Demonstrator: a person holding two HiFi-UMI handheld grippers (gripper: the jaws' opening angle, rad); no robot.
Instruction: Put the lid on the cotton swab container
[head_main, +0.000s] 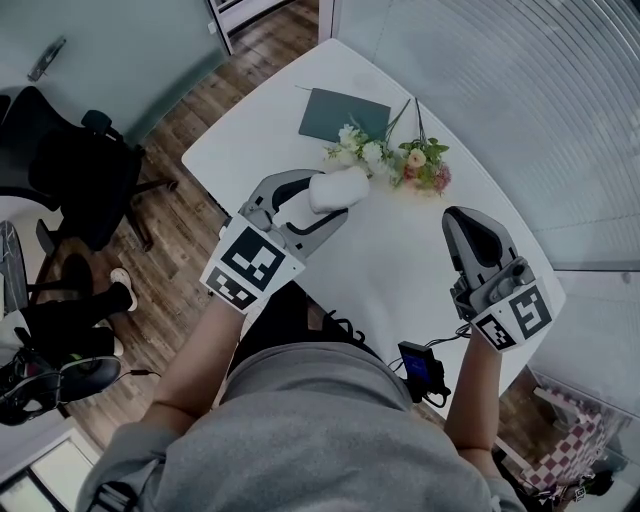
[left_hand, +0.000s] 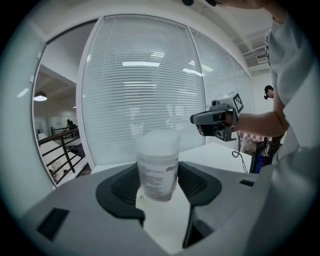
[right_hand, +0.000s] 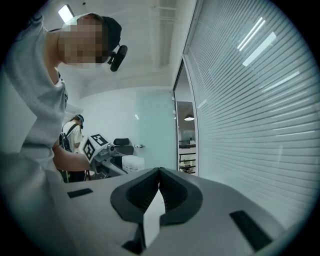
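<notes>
Left claw (left_hand: 159, 181) clamps the swab container (left_hand: 158, 162); right claw (right_hand: 159, 172) closed, empty.

The right gripper (right_hand: 159, 172) has its jaws pressed together with nothing between them. Beyond, at left, the left gripper (right_hand: 122, 164) clasps a white container (right_hand: 135, 162). Window blinds (right_hand: 250, 100) fill the right.

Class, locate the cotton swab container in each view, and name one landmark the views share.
Head view: cotton swab container upper centre, in the left hand-held gripper.
Left gripper view: container centred between the jaws.
Right gripper view: container small, left of centre.
Shared landmark: the slatted blinds.
</notes>
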